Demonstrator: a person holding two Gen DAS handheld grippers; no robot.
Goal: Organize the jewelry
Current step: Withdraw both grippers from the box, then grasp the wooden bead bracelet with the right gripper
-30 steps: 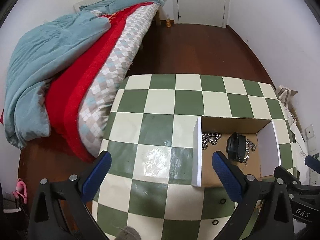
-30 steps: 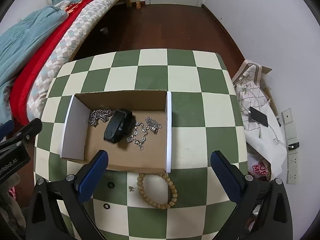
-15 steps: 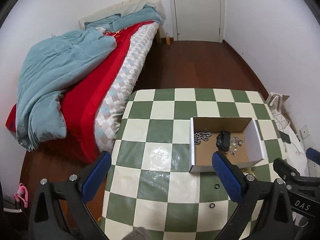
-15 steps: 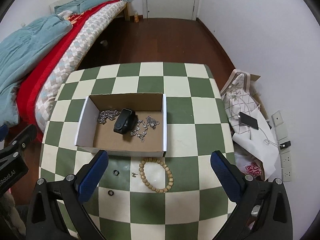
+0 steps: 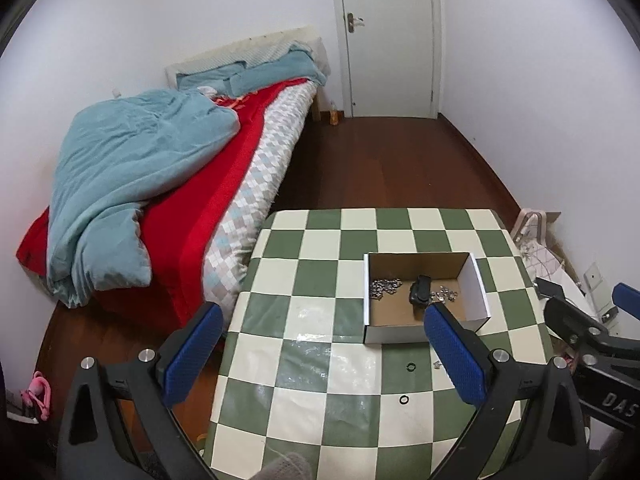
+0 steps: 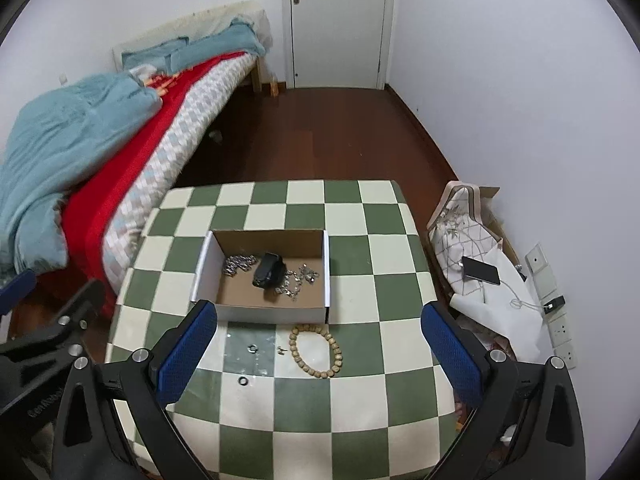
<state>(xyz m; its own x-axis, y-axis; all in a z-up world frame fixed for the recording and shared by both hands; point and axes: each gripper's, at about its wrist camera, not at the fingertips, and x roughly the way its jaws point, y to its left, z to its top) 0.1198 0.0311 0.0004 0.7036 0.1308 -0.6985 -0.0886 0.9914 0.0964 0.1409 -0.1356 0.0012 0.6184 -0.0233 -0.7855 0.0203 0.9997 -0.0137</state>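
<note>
An open cardboard box [image 6: 260,312] [image 5: 476,288] stands on the green-and-cream checkered table [image 6: 360,400] [image 5: 320,420]. In it lie a black band [image 6: 269,269] [image 5: 418,289] and silver chains [image 6: 239,264] [image 5: 383,286]. In front of the box lie a wooden bead bracelet [image 6: 316,351], two small dark rings [image 6: 252,347] [image 5: 410,367] and a tiny earring [image 6: 281,349]. My left gripper [image 5: 324,352] and my right gripper [image 6: 316,350] are both open and empty, held high above the table's near side.
A bed [image 5: 168,184] with a blue quilt and a red blanket stands left of the table. A white door [image 6: 336,24] is at the back. A bag, a phone [image 6: 480,271] and wall sockets are on the right, by the wall.
Both grippers have pulled up and back from the box. The table and the box look smaller and more of the room shows. Nothing on the table moved.
</note>
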